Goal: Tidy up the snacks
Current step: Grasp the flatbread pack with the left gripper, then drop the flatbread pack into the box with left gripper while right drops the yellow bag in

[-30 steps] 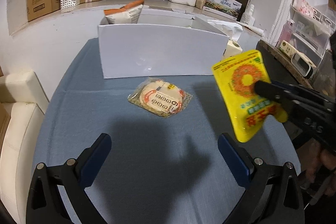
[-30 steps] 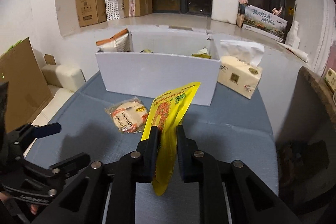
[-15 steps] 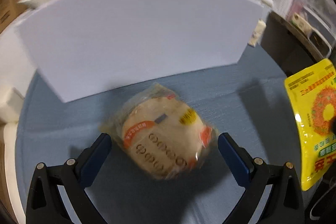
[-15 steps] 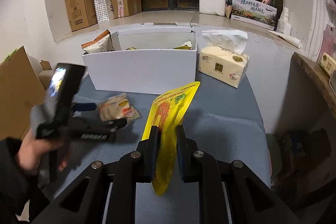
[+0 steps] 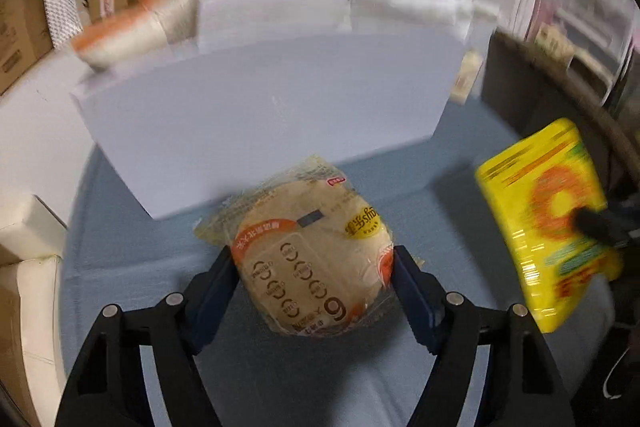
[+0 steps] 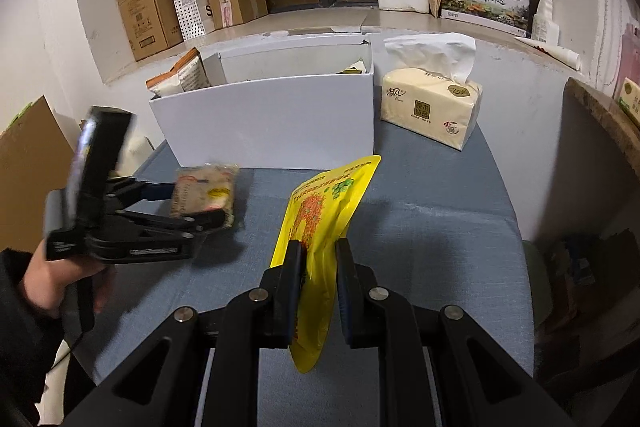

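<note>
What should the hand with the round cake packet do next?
Probably lift. The left hand-held gripper has both fingers against the sides of the round cake packet, which lies on the blue cloth before the white box.

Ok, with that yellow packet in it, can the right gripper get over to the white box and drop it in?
Probably yes. The right gripper is shut on the yellow packet, and the blue tabletop between it and the white box looks bare. The left gripper, closed on the flatbread packet, sits off to the side.
</note>
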`<state>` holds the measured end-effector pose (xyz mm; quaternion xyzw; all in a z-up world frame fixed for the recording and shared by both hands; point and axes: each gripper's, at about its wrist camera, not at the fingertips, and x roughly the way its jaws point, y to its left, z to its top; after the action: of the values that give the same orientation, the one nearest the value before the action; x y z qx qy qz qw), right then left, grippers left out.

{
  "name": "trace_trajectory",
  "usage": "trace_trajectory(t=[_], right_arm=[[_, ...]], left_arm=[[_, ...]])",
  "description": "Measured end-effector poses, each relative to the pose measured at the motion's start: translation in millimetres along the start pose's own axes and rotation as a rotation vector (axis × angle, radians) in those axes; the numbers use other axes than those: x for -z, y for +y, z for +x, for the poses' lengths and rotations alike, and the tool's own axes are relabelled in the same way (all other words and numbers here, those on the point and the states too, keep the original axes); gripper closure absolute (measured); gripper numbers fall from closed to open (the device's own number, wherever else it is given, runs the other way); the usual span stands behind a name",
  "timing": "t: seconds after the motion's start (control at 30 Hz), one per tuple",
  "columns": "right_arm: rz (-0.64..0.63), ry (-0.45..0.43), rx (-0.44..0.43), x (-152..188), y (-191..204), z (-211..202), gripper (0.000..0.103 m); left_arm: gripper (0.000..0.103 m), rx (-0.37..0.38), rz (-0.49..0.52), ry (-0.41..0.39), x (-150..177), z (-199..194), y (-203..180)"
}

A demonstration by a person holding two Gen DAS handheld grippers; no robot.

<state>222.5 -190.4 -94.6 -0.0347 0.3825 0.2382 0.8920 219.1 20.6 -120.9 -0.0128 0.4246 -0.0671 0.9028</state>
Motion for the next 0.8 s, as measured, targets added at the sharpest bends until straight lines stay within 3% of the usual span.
trace_trajectory(t=[0.17, 0.37, 0.53, 0.8], right_arm=[[0.023, -0.081, -0.019, -17, -3, -16, 0.086], [0.02, -0.177, -0.039, -74, -5, -37, 0.086], [0.014, -0.244, -0.073, -132, -4, -31, 0.086], [-0.05, -0.194, -0.022, -197, 8, 29, 0.086]], left_arm=[[0.023, 0.032, 0.002, -0.153, -23, -66, -8], [0.023, 0.023, -0.02, -0.261, -74, -100, -3], [0.023, 0.023, -0.033, -0.29, -118, -92, 8], [0.023, -0.029, -0.039, -0.276, -161, -36, 25]])
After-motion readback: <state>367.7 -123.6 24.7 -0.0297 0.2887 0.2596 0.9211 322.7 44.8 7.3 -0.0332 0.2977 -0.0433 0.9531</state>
